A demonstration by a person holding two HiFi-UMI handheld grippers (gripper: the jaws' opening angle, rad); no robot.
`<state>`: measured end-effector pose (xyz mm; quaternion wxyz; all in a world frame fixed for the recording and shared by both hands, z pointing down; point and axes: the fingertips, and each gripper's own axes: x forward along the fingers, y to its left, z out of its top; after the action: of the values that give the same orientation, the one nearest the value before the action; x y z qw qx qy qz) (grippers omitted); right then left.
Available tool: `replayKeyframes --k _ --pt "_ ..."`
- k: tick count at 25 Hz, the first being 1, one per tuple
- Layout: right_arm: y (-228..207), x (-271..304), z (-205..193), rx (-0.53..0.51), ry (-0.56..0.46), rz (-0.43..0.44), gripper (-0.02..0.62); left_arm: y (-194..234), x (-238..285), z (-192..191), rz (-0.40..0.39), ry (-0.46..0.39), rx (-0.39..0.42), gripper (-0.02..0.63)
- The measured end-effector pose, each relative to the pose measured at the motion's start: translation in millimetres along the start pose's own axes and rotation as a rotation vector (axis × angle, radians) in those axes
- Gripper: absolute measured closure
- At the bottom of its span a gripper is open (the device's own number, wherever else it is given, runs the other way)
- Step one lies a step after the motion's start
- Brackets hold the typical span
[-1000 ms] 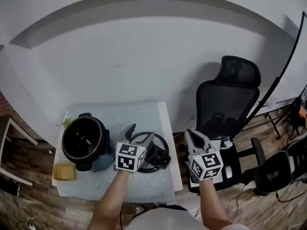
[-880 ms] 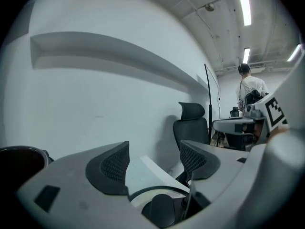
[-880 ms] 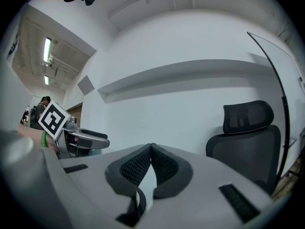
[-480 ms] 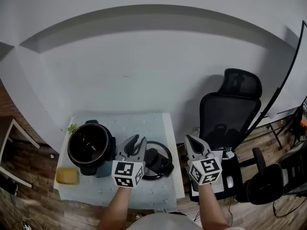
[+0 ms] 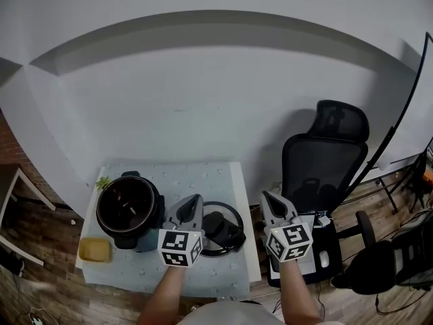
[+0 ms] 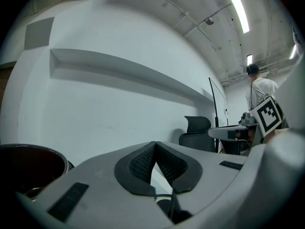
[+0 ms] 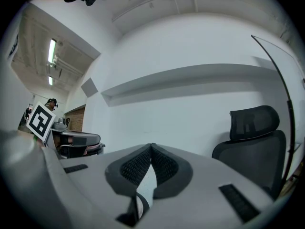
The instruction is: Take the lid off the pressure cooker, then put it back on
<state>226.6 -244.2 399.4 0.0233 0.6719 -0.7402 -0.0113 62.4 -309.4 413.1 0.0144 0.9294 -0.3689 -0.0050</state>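
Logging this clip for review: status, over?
Left tool just closed, empty; right tool shut, empty. Lid off, lying on table beside open cooker. Nothing in the way.

The cooker (image 5: 128, 208) is black with a dark, faintly reddish inside, and the lid (image 5: 220, 229) is black inside a silvery rim. Both sit on a pale blue-grey table (image 5: 196, 175) speckled with small white dots, which also carries a yellow box (image 5: 94, 250) and a green sprig (image 5: 103, 182). The right gripper (image 5: 267, 196) is light grey with black ribbed pads (image 7: 136, 168) and a white cube (image 5: 291, 240) of black square markers; the chair (image 5: 318, 168) is black, the wall (image 5: 203, 100) white, and the floor (image 5: 40, 208) brown wood.
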Motion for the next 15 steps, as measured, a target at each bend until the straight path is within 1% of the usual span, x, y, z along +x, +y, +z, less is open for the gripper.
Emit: replayKeyframes --k 5,9,10,11,12,15 --pt "0 0 -3 0.002 0.005 -0.004 0.595 -3 2 -2 -0.01 0.006 0.018 0.592" --pt "0 -1 -4 0.003 0.004 -0.01 0.595 -6 2 2 -0.036 -0.019 0.018 0.586" --pt "1 -2 -4 0.003 0.004 -0.011 0.595 -8 2 2 -0.049 -0.024 0.012 0.557" --pt "1 -3 -4 0.003 0.003 -0.012 0.595 -10 2 2 -0.062 -0.026 0.005 0.462" --pt "1 -3 -5 0.003 0.003 -0.012 0.595 -11 2 2 -0.072 -0.026 0.0 0.403" --pt "1 -4 -5 0.004 0.005 -0.013 0.595 -13 4 1 -0.079 -0.022 0.003 0.336"
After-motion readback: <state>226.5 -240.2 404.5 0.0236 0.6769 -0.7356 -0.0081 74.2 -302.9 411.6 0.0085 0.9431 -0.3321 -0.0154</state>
